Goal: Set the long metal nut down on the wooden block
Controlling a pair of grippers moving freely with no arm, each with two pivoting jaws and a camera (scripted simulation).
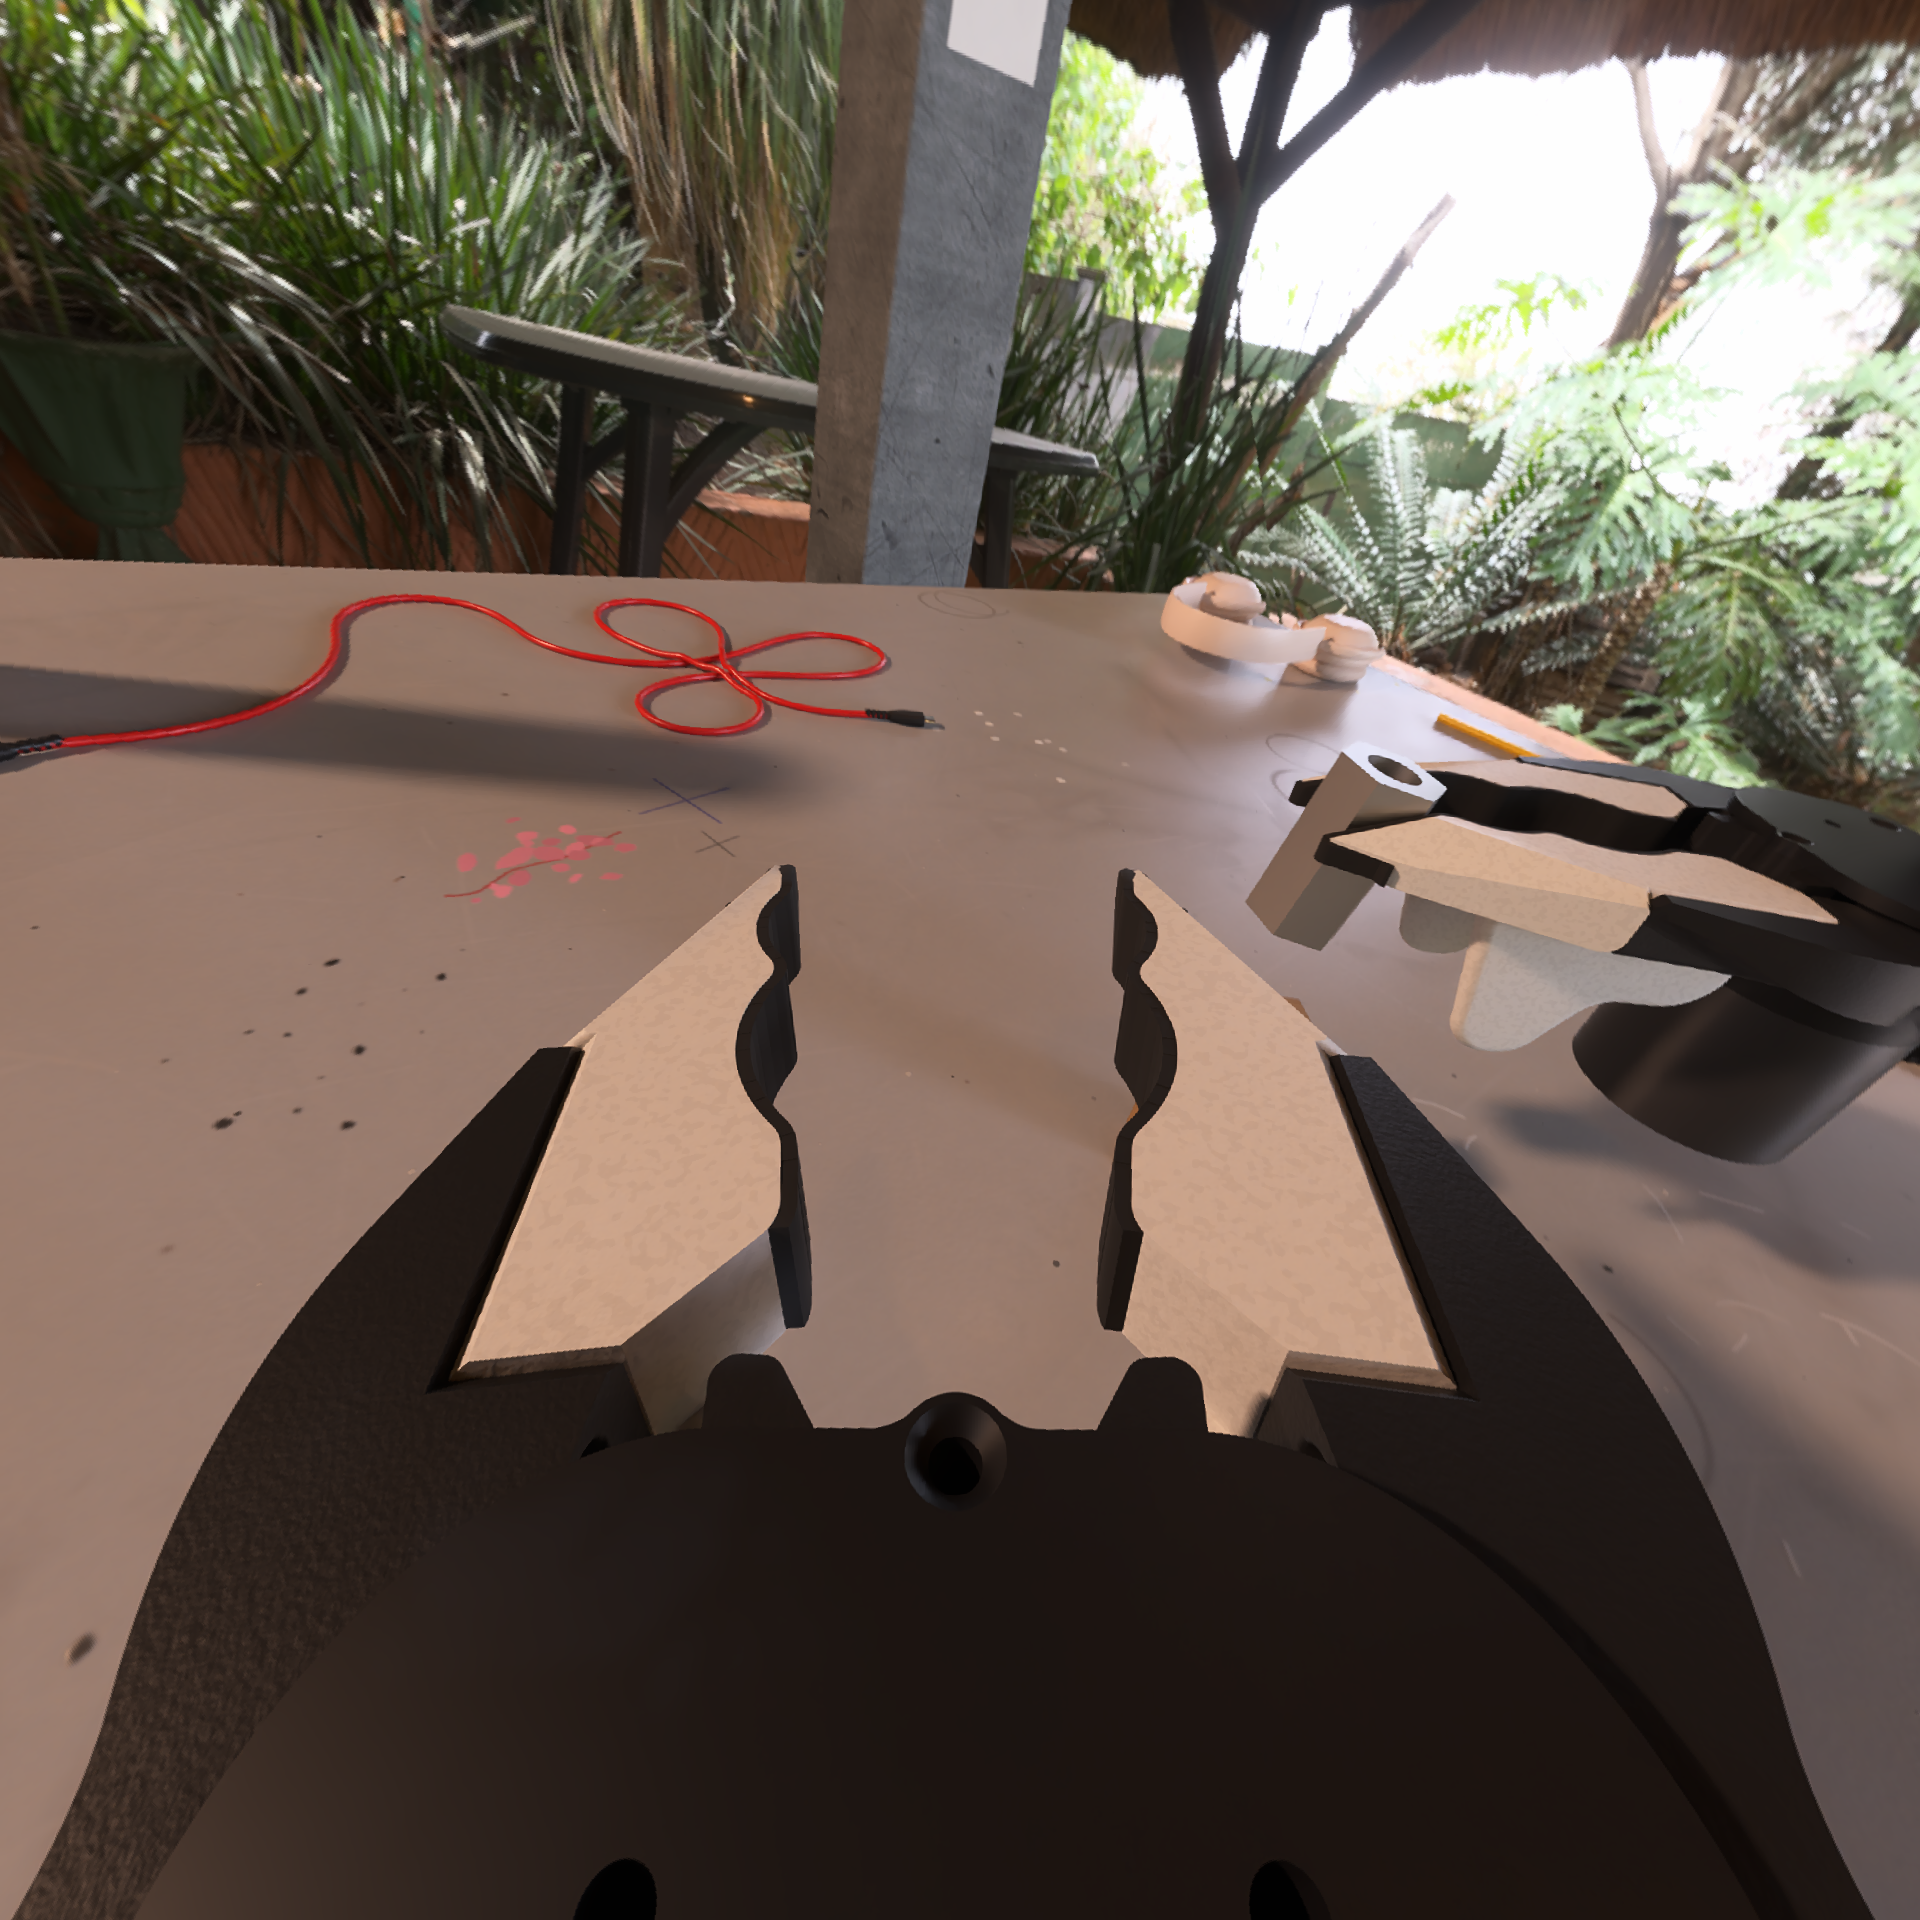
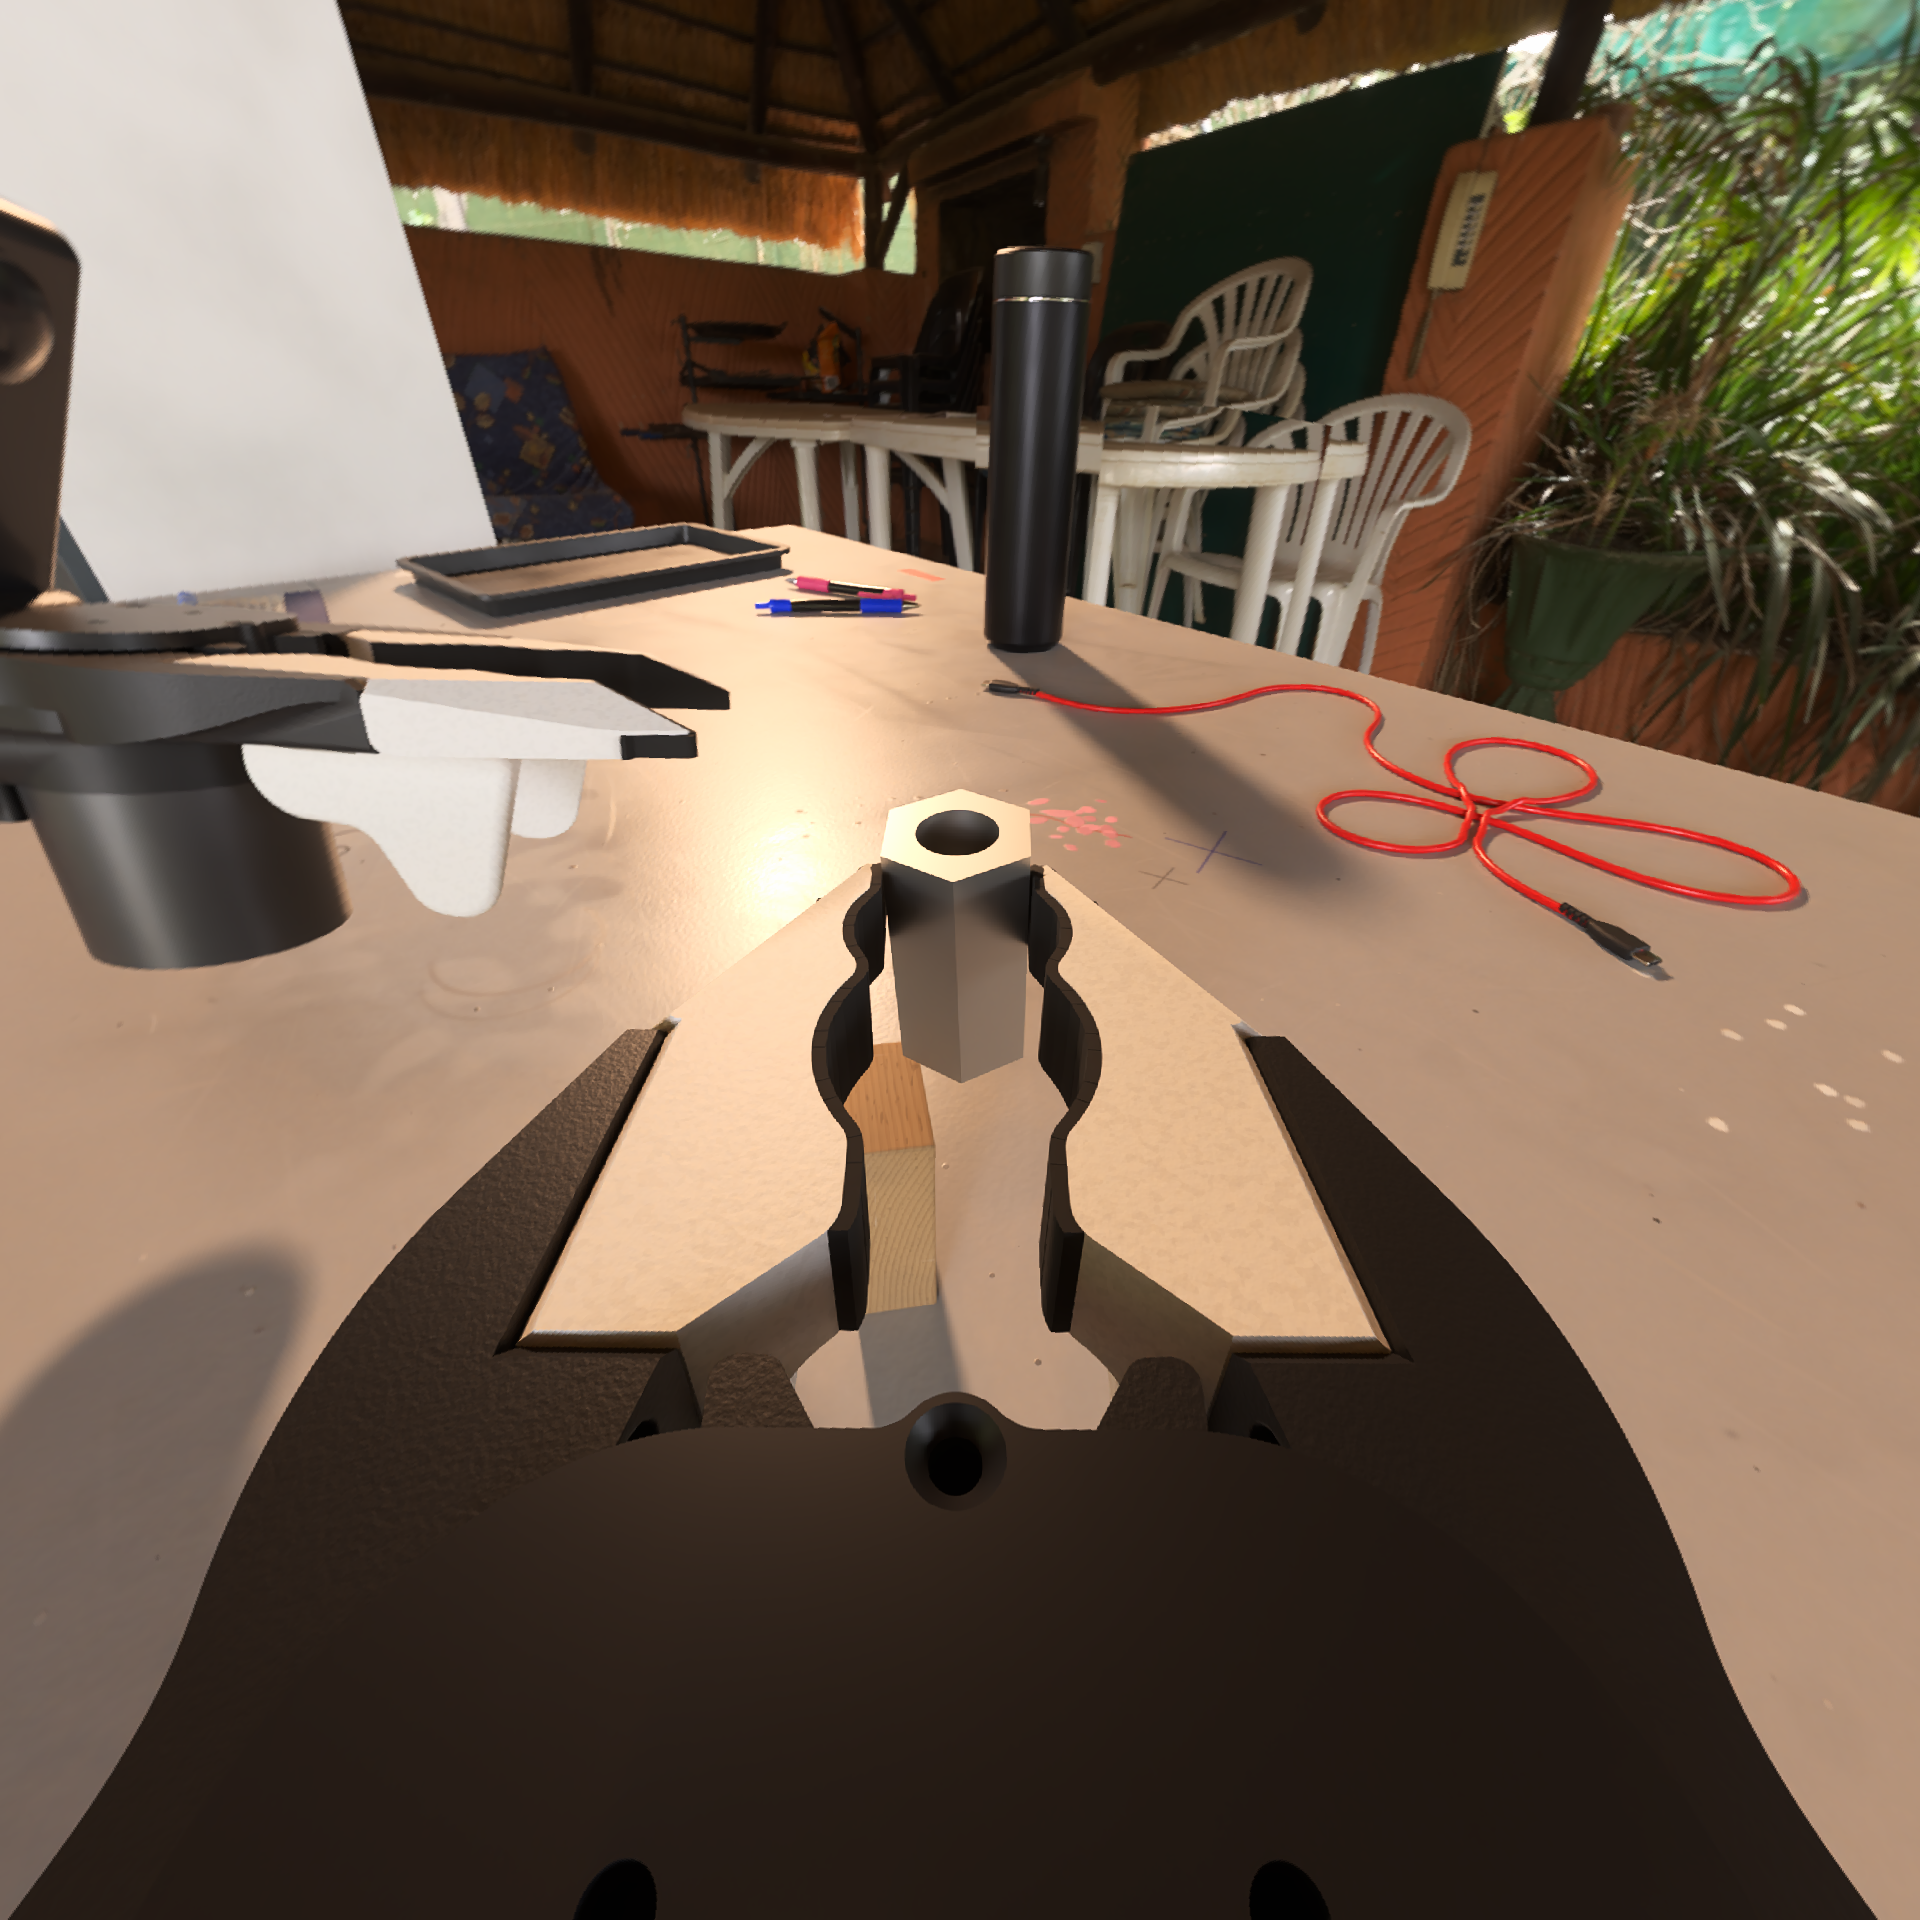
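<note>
Right gripper (image 2: 956, 904): clamped on the nut (image 2: 958, 935), which is held upright between the fingertips, off the table (image 2: 1351, 1195).
Block (image 2: 899, 1195): seen below and just behind the nut, between the fingers.
Left gripper (image 1: 951, 894): spread apart, nothing held.
Red cable (image 2: 1507, 821): coiled ahead to the right.

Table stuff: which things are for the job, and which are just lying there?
For the job:
long metal nut, pinched in the right tongs
wooden block, below the nut

Just lying about:
red cable
black flask
dark tray
pens
white headphones
pencil
left tongs, open and empty
</note>
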